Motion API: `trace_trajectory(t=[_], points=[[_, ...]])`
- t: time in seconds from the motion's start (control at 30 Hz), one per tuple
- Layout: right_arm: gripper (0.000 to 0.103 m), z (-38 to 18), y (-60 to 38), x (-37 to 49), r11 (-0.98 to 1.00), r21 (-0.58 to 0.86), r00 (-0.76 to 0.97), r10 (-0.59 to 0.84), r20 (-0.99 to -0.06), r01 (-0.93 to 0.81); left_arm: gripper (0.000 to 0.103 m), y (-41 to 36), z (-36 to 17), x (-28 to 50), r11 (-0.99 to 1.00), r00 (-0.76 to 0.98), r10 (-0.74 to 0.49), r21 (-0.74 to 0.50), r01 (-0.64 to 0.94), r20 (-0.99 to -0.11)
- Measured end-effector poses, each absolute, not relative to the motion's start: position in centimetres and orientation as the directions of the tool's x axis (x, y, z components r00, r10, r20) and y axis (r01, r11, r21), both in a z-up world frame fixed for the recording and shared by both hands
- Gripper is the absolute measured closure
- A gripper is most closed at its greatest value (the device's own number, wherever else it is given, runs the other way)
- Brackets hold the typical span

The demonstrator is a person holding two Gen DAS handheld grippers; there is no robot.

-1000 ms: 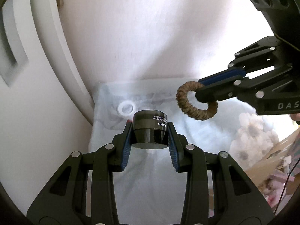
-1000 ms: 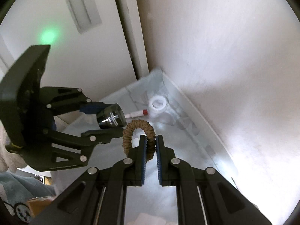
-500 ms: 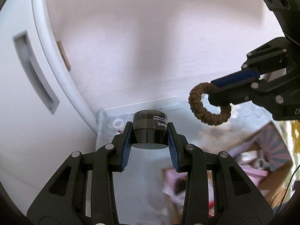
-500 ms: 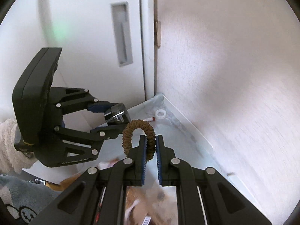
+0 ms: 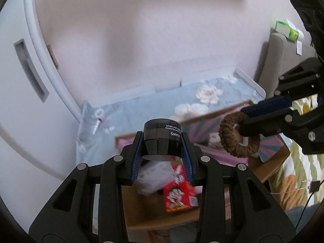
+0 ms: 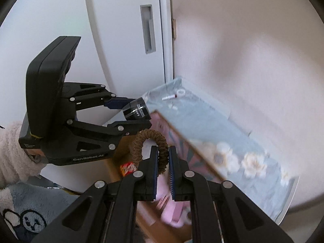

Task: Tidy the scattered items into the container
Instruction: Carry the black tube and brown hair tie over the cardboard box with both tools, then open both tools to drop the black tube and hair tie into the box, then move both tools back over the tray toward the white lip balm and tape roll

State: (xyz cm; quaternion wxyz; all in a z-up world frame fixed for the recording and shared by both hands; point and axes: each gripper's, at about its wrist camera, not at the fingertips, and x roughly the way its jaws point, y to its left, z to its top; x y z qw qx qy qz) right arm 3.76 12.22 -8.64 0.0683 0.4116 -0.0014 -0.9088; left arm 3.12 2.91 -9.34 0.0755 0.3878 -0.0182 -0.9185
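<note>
My left gripper (image 5: pixel 162 141) is shut on a black cream jar (image 5: pixel 162 139) marked KANS, also seen in the right wrist view (image 6: pixel 137 111). My right gripper (image 6: pixel 162 154) is shut on a brown braided hair tie (image 6: pixel 149 143), seen at right in the left wrist view (image 5: pixel 237 133). Both hang above an open cardboard box (image 5: pixel 269 160) that holds a red packet (image 5: pixel 179 190), a clear bag and pink items. A small white tube (image 5: pixel 96 126) and a white ring (image 6: pixel 180 91) lie at the bed's far corner.
A blue floral bedsheet (image 5: pixel 154 105) runs along the pale wall. A white cabinet door (image 6: pixel 125 30) with a recessed handle stands at left. A grey chair (image 5: pixel 283 60) with a green box stands at right. A blue fleece blanket (image 6: pixel 30 208) lies below left.
Both grippers have pulled back from the bed's far corner with their items still held. The cardboard box has come into view beneath them.
</note>
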Motion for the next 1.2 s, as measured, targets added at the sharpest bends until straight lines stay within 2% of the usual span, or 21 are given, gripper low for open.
trace_trajectory(t=[0.47, 0.5, 0.53, 0.57, 0.6, 0.67, 0.73, 1.0, 1.2], points=[[0.094, -11.4, 14.0, 6.8, -0.991, 0.123, -0.619, -0.126, -0.775, 0.048, 0.069, 5.3, -11.2, 2.8, -0.989, -0.633, -0.142, 0.091, 0.113, -0.761], [0.094, -11.5, 14.1, 6.7, -0.992, 0.114, -0.617, -0.117, -0.779, 0.044, 0.054, 5.2, -11.0, 2.8, -0.992, -0.638, -0.119, 0.073, 0.098, -0.761], [0.093, -11.6, 14.1, 6.7, -0.993, 0.109, -0.611, -0.109, -0.784, 0.037, 0.017, 5.2, -10.7, 2.8, -0.993, -0.641, -0.114, 0.070, 0.093, -0.759], [0.086, -11.7, 14.3, 6.6, -0.993, 0.115, -0.601, -0.109, -0.792, 0.029, 0.001, 5.2, -10.4, 2.9, -0.991, -0.646, -0.136, 0.091, 0.103, -0.751], [0.079, -11.8, 14.4, 6.5, -0.993, 0.119, -0.593, -0.107, -0.798, 0.020, 0.000, 5.2, -10.1, 3.1, -0.986, -0.657, -0.167, 0.119, 0.118, -0.735], [0.041, -11.8, 14.7, 6.6, -0.995, 0.103, -0.592, -0.082, -0.802, -0.002, 0.000, 4.9, -9.3, 3.3, -0.983, -0.671, -0.182, 0.137, 0.119, -0.719], [0.031, -11.4, 15.1, 6.9, -0.996, 0.084, -0.616, -0.053, -0.786, -0.022, 0.000, 4.2, -9.1, 3.0, -0.982, -0.660, -0.187, 0.134, 0.130, -0.728], [0.029, -10.5, 17.2, 6.7, -0.990, 0.110, -0.634, -0.030, -0.773, -0.087, 0.000, 1.5, -10.1, 2.1, -0.979, -0.628, -0.191, 0.103, 0.174, -0.754], [0.029, -10.3, 17.6, 5.7, -0.988, 0.122, -0.629, -0.037, -0.777, -0.093, 0.000, 0.3, -10.8, 2.5, -0.970, -0.619, -0.238, 0.151, 0.189, -0.749]])
